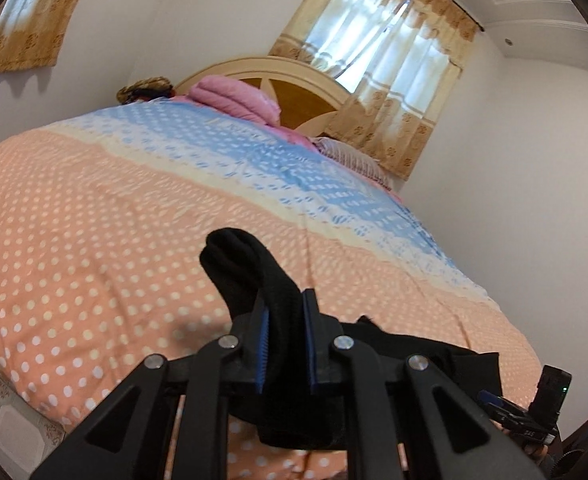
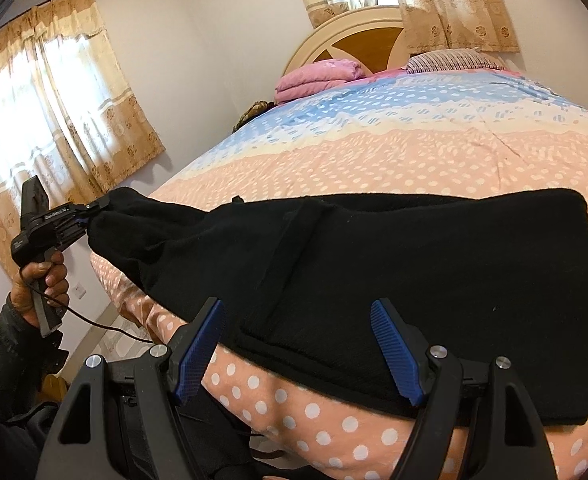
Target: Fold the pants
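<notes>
The black pants (image 2: 433,272) lie across the near end of the bed (image 2: 413,152), partly folded, with one end pulled off to the left. My left gripper (image 1: 286,312) is shut on that end of the pants (image 1: 238,264), a bunched fold sticking up between its blue pads. It also shows in the right wrist view (image 2: 84,216), lifted off the bed's left edge in a hand. My right gripper (image 2: 297,320) is open and empty, its blue fingers (image 2: 202,352) standing either side of the pants' near edge.
The bed has a peach and blue dotted cover. A folded pink quilt (image 2: 317,76) and a striped pillow (image 2: 449,60) lie by the wooden headboard (image 2: 357,36). Curtained windows (image 2: 54,112) stand on the left wall and behind the headboard. Tiled floor (image 1: 10,420) lies below the bed's left edge.
</notes>
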